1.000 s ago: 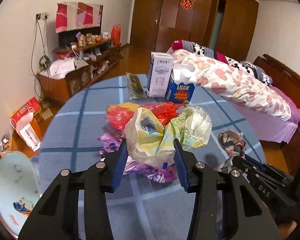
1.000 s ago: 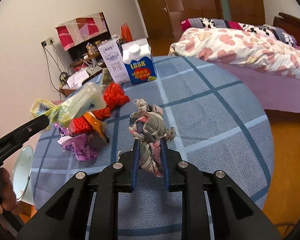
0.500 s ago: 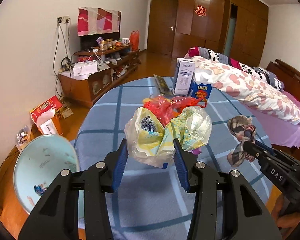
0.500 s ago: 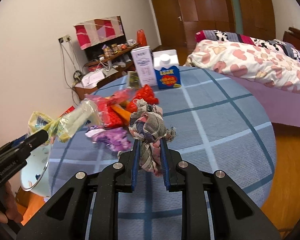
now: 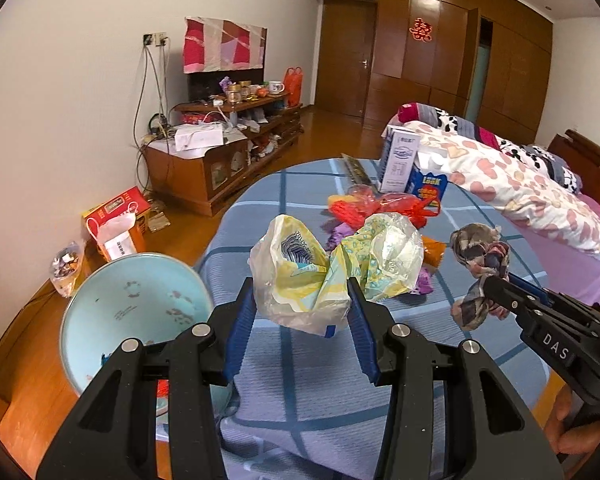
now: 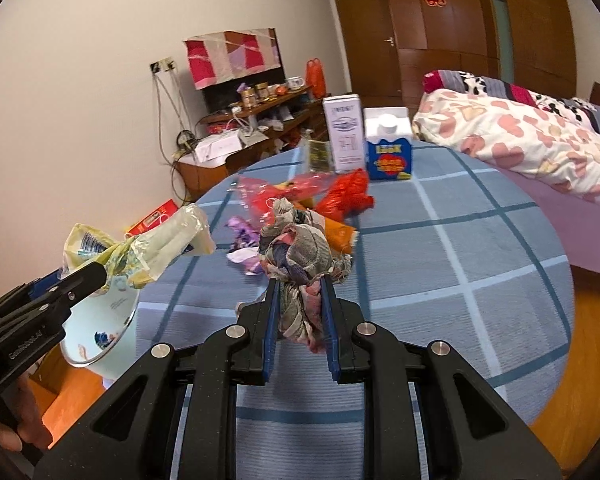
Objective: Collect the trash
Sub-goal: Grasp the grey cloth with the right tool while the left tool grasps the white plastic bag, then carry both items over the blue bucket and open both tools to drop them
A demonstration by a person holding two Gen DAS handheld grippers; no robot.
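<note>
- the pale blue bin sits on the floor at the left edge of the blue checked table, its open mouth tilted toward the camera; it is the landmark here.
- the left gripper pinches a crumpled yellow-and-white plastic bag between its blue pads, held fairly wide by the bag's bulk. it hovers just right of the bin, over the table edge, pointing forward and roughly level.
- risk: the bag looks light and puffy and only its lower folds are caught, so it may slip out or drift, and land on the table or floor beside the bin instead of inside.
- right of the bin, loose trash lies on the table: red plastic, purple scraps and two cartons at the far side.
- farther right of the bin, the right gripper grips a knotted fabric rag in a narrow pinch, raised above the table, level and aimed forward.
- risk: the two grippers appear to head for the same bin, so they may crowd or knock each other at its rim, and the rag's frayed ends may snag on the pads at release.
</note>
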